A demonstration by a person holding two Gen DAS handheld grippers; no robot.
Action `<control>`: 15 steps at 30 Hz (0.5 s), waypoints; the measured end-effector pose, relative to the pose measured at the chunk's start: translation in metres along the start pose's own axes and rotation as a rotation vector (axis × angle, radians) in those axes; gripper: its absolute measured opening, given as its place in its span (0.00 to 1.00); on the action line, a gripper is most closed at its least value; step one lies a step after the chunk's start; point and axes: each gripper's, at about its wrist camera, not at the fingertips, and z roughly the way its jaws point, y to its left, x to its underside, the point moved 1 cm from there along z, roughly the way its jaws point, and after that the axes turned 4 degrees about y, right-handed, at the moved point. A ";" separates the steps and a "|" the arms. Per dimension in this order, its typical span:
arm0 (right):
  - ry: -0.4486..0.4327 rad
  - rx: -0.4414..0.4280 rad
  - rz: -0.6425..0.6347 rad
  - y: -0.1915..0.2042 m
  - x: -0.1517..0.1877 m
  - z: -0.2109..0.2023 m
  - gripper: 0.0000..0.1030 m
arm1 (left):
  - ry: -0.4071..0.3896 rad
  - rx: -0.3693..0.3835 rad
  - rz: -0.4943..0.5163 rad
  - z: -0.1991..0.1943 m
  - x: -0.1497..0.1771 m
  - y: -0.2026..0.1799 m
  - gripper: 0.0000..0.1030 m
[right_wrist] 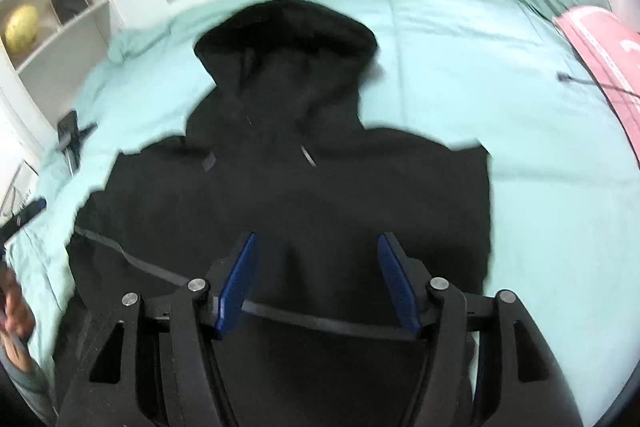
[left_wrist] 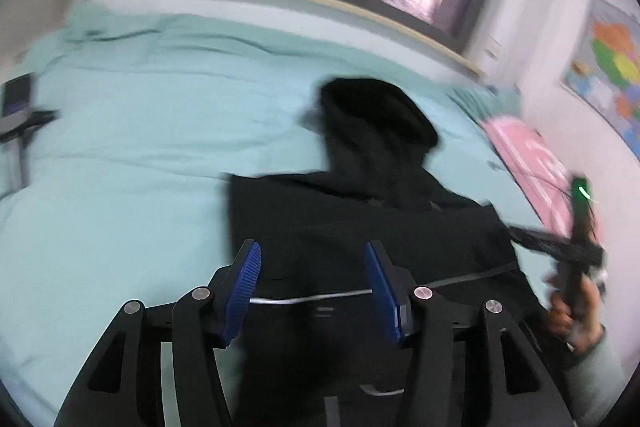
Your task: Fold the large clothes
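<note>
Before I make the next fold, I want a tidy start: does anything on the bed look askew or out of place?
Nothing stands out. The black hoodie lies spread on the teal sheet, hood toward the windows. Both grippers hang open over it, holding nothing.

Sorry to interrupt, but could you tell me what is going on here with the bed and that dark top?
A person is folding a black hoodie spread on a bed with a mint green sheet, hood towards the window. They hold a pair of tongs in each hand. The left tongs and the right tongs both hang open over the hoodie's body, gripping nothing.
</note>
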 end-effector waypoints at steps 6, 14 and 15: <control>0.181 0.114 0.050 0.011 -0.017 0.080 0.63 | 0.257 -0.078 0.036 0.112 0.011 -0.020 0.54; 0.179 0.076 0.038 0.000 -0.002 0.084 0.64 | 0.269 -0.118 0.002 0.121 0.013 -0.004 0.40; 0.166 0.053 0.037 -0.002 0.003 0.072 0.64 | 0.247 -0.106 0.015 0.109 0.016 -0.007 0.40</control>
